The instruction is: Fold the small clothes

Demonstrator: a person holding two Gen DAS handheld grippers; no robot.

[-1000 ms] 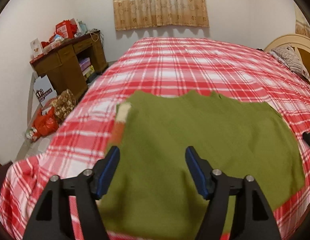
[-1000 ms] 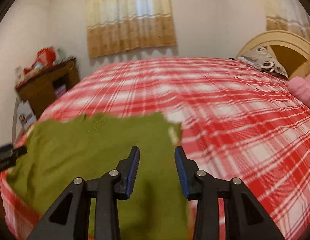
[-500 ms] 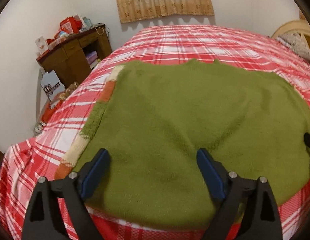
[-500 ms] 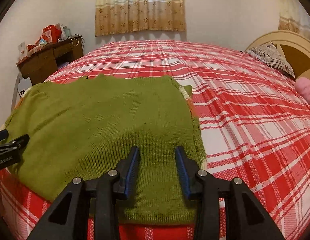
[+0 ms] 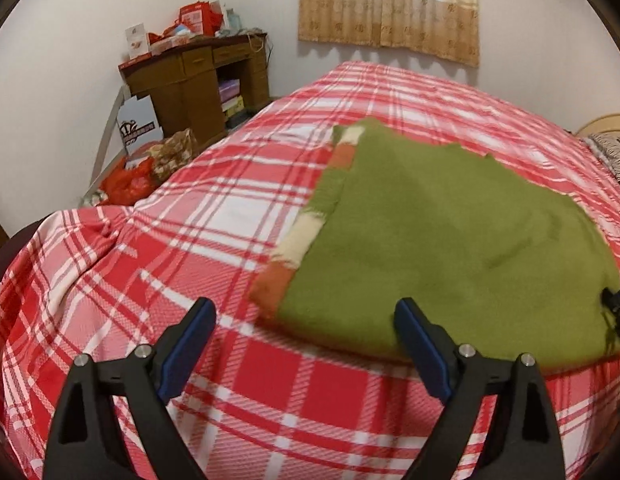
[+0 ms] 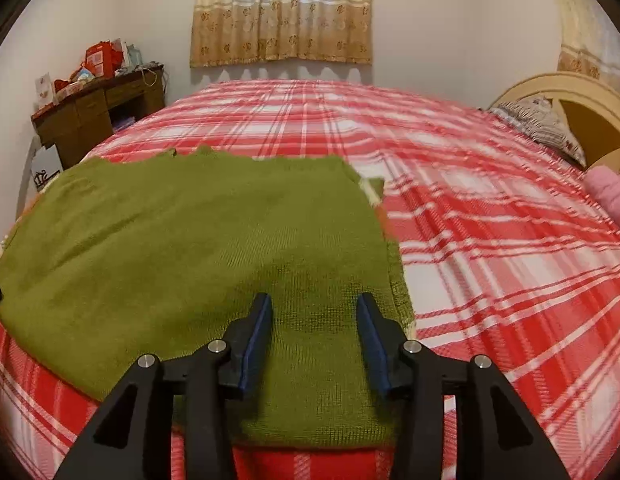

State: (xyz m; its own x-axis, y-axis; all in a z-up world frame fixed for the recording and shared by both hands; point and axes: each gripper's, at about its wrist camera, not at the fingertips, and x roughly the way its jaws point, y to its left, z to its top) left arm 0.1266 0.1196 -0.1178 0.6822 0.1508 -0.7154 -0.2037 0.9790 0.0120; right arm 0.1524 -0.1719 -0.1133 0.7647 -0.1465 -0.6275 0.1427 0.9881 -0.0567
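The left tongs [image 5: 304, 334] hang released, jaws wide, and have swung left since 0.5 s ago: they now sit over bare plaid bedspread [image 5: 214, 216] just off the near-left corner of the green knitted sweater [image 5: 449, 232], no longer over its middle. The right tongs [image 6: 313, 322] stay released, jaws apart, low over the sweater's [image 6: 182, 240] near-right part, gripping nothing. The garment lies flat near the bed's front edge, so I judge the left tongs are lining up for a corner or side grasp to start a fold. Only the left view shows the striped cream-and-orange sleeve [image 5: 298, 240] along the sweater's left edge; only the right view shows the headboard [image 6: 557, 92], pillow [image 6: 545, 124] and a pink item [image 6: 607, 192].
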